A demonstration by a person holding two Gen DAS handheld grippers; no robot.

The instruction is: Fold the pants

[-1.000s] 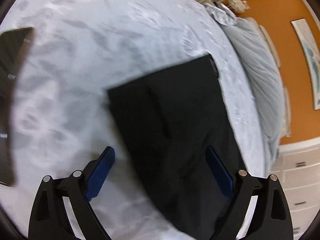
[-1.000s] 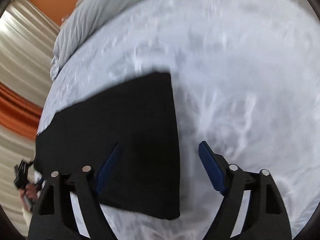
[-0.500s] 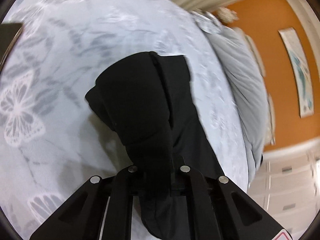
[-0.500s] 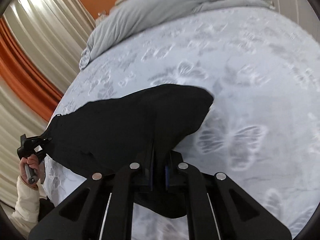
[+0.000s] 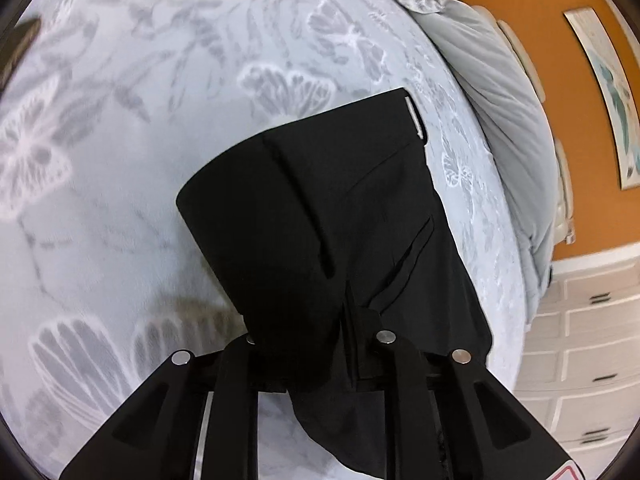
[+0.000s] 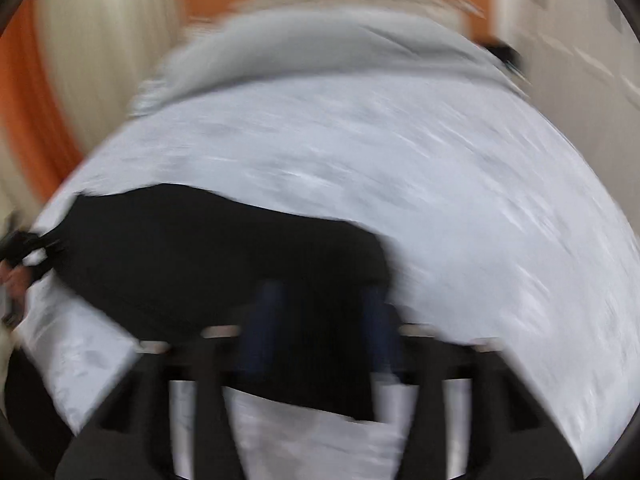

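Observation:
Black pants (image 5: 304, 208) lie on the bed with their near end lifted and draped over my left gripper (image 5: 344, 320). Its jaws are nearly together on a bunch of the cloth and are starting to open; the pads are hidden under the fabric. The waistband corner with a white label (image 5: 414, 116) lies far from me. The right wrist view is badly blurred. There the pants (image 6: 200, 248) stretch to the left, where the other gripper (image 6: 28, 248) holds their far end. My right gripper (image 6: 318, 308) is opening, its blue pads (image 6: 260, 312) well apart with black cloth lying between them.
The bed has a pale grey cover (image 5: 120, 160) printed with butterflies. A grey duvet (image 5: 500, 100) is rolled up along the orange wall. White drawers (image 5: 592, 340) stand beyond the bed's edge. Curtains (image 6: 92, 60) hang at the far left.
Both grippers went from open over the flat pants to shut on their near edge and lifted it. Since then the right jaws have parted and that gripper has risen and rolled.

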